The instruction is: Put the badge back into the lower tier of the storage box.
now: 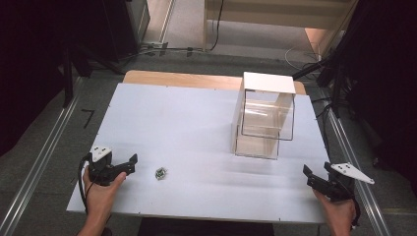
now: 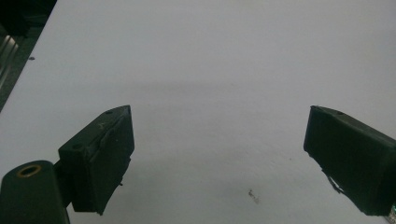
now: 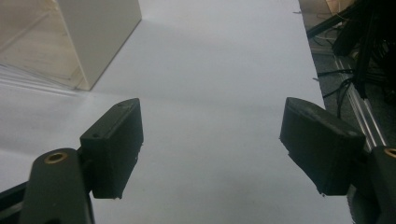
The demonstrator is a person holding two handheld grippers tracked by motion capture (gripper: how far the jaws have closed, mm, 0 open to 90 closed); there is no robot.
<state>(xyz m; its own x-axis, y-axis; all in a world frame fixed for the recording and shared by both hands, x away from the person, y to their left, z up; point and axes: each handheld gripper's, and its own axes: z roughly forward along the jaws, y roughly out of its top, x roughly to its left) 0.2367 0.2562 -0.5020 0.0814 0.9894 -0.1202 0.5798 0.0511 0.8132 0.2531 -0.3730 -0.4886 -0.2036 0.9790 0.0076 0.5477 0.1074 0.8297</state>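
A small dark object (image 1: 160, 172) lies on the white table (image 1: 187, 123), near the front left. My left gripper (image 1: 132, 162) rests just left of it, held by a hand at the table's front left corner. Its jaws stand wide apart over bare table in the left gripper view, so the left gripper (image 2: 219, 154) is open and empty. My right gripper (image 1: 309, 173) sits at the front right corner, also in a hand. In the right gripper view the right gripper (image 3: 210, 140) is open with nothing between its fingers.
A clear box with white panels (image 1: 265, 115) stands at the back right of the table; its white wall (image 3: 98, 32) shows ahead-left of the right gripper. Cables and a metal rail (image 3: 369, 116) run beside the table's right edge.
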